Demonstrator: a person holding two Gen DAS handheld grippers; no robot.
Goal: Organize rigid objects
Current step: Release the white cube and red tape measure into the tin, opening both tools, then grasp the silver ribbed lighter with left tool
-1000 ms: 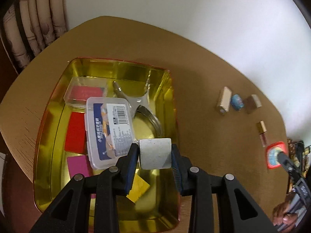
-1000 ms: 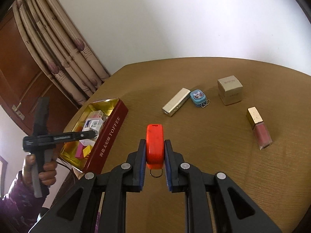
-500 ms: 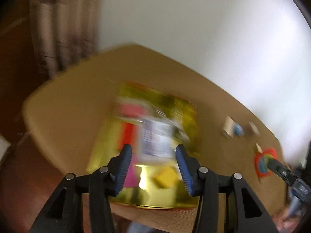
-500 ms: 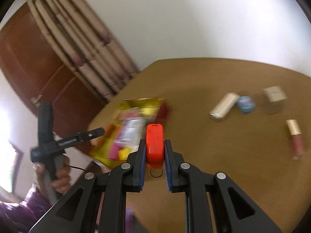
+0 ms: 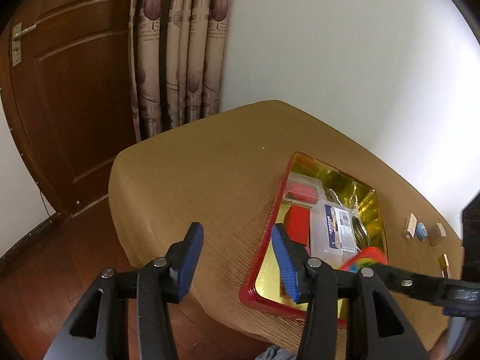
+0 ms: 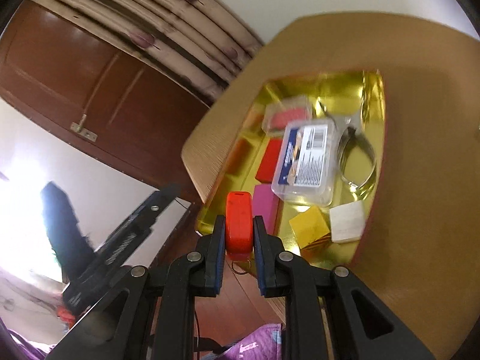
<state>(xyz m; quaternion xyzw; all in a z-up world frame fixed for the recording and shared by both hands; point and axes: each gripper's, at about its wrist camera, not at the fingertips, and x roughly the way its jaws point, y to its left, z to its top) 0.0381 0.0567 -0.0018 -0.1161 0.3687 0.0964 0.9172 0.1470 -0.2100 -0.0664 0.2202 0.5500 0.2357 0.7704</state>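
Note:
A red tin with a gold inside (image 5: 264, 258) (image 6: 379, 180) sits on the brown table. In it lie a clear plastic box (image 5: 333, 231) (image 6: 306, 159), red and pink blocks, a yellow block (image 6: 309, 225), a white block (image 6: 348, 217) and a metal tool (image 6: 357, 156). My left gripper (image 5: 237, 258) is open and empty, over the table's near left corner beside the tin. My right gripper (image 6: 239, 234) is shut on an orange tape measure (image 6: 239, 219) and holds it above the tin's near end; it also shows in the left wrist view (image 5: 364, 259).
A slim beige box (image 5: 410, 226), a small blue case (image 5: 421, 229), a tan box (image 5: 437, 233) and a lip gloss (image 5: 444, 262) lie on the table right of the tin. A wooden door (image 5: 69, 114) and curtain (image 5: 180, 60) stand behind the table.
My left gripper let go of the white block into the tin, opened and pulled back to the left. My right gripper carried the tape measure from mid-table to above the tin.

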